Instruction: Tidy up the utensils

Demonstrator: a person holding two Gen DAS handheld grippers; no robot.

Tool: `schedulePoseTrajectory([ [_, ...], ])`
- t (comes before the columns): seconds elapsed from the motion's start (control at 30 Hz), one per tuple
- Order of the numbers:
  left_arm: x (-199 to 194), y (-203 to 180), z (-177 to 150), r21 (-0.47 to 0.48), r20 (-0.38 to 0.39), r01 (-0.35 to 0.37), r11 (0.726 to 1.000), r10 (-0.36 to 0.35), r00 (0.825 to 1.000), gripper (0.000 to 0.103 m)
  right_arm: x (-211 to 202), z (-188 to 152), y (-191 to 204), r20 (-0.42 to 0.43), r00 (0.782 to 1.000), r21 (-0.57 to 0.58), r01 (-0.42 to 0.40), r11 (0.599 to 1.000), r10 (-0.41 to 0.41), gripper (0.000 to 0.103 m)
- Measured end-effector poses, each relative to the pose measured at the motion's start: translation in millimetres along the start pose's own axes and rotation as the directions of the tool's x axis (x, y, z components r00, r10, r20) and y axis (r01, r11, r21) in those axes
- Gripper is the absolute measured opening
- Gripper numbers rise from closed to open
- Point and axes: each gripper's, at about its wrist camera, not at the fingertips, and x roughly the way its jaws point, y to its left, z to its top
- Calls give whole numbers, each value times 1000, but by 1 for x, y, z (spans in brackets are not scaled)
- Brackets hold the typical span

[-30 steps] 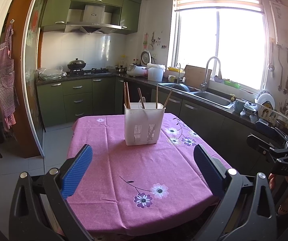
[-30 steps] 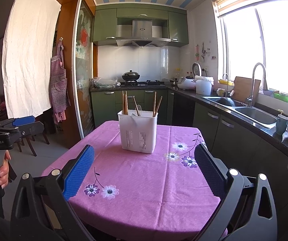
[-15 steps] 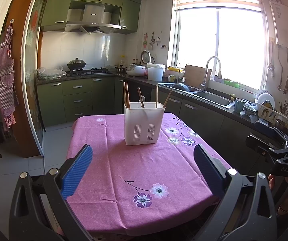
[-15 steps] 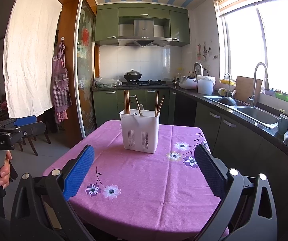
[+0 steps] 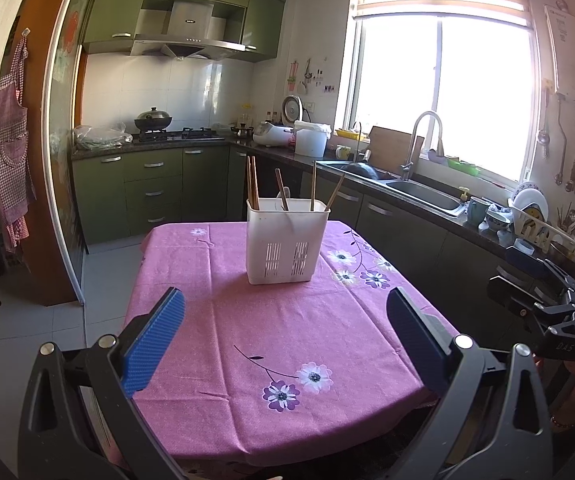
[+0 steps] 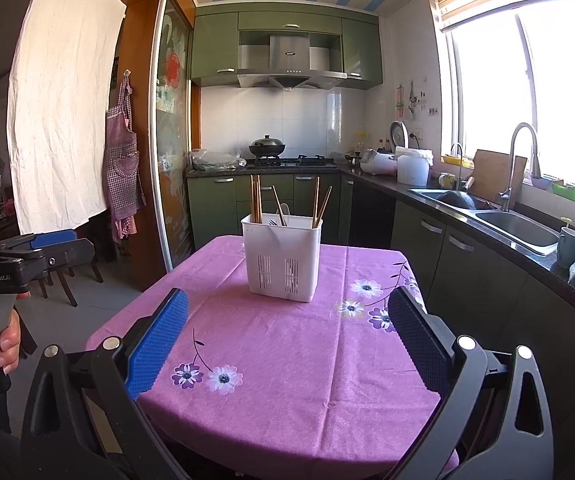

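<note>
White caddy (image 5: 283, 246) stands well beyond both grippers (image 5: 285, 336) (jaws spread).

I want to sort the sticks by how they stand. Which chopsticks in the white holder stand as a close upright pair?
The chopsticks at the holder's left end: two side by side, upright. The other sticks stand singly or lean.

We record strong daylight from the window (image 5: 443, 92), overexposed to near white in both views, with warm flare on the wall beside it in the left view. The tablecloth (image 6: 287, 344) is evenly lit and sharp. Fisheye bending curves the door frame (image 6: 159, 128) and countertop (image 5: 427, 200). Corners vignette to black. No motion blur.
</note>
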Motion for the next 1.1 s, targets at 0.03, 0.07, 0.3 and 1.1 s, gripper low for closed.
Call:
schedulePoseTrajectory([
  [0.03, 0, 0, 0, -1, 2, -3, 1000, 3, 1000, 96, 1, 0, 0, -1, 1000, 0, -1, 1000, 1, 98],
  [0.07, 0, 0, -1, -3, 3, -6, 1000, 6, 1000, 96, 1, 0, 0, -3, 1000, 0, -1, 1000, 1, 98],
  [0.3, 2, 1, -1, -9, -8, -5, 1000, 5, 1000, 96, 6, -1, 2, -15, 1000, -4, -4, 1000, 4, 98],
  [1.1, 5, -4, -2, 6, -20, -25, 1000, 25, 999, 96, 16, -4, 6, -37, 999, -11, -13, 1000, 13, 98],
])
